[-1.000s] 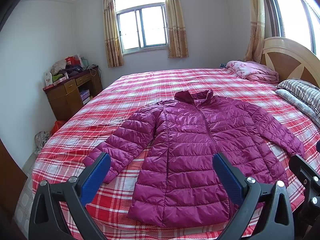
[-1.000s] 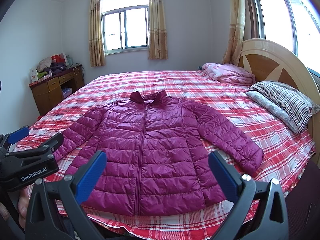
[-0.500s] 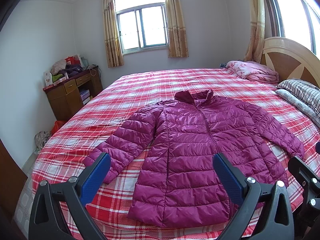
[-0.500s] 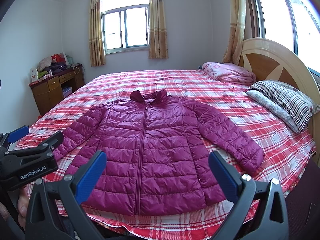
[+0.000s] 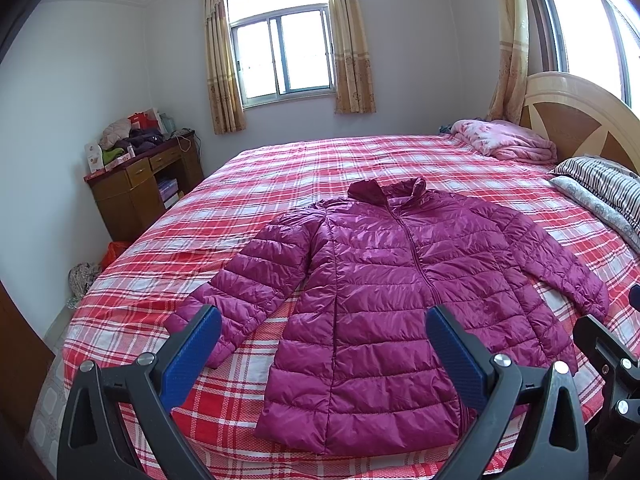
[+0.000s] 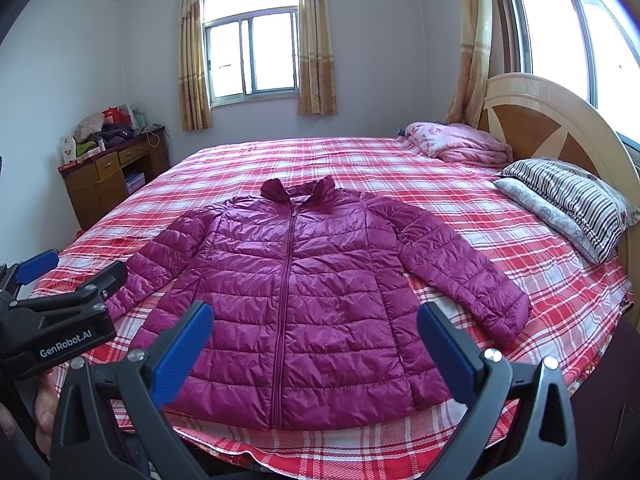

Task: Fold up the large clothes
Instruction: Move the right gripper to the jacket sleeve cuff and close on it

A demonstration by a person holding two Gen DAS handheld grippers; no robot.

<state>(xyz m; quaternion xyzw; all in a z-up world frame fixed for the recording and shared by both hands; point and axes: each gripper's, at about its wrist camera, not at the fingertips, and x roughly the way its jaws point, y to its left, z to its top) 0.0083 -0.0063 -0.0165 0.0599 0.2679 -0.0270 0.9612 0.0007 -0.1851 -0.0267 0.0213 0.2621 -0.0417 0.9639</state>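
- Hovering at the near edge of the bed, you've got the left tool and the right tool both spread wide, nothing between the blue pads, neither touching fabric.
- Your target, the purple puffer jacket, lies flat and face up on the plaid bedspread, zipped, collar toward the window, hem nearest you, sleeves angled out to each side.
- Watch that slick, shiny shell: pinch too shallow and I'd expect it to slide out of the pads mid-fold.
- Puffy quilting tends to spring back, so a loose crease could simply reopen.
- Careful at the hem, which sits just beside the bed's near edge; a drag toward you could pull the jacket off.
- Grab too deep at a cuff and you may snag the bedspread along with it.
- The tools hang near each other; in the right view the left one sits at the left border, so crossing sleeves risks a clash.
- Against half a second ago, almost nothing differs: jacket unmoved, both tools at the same wide spread, views barely shifted.
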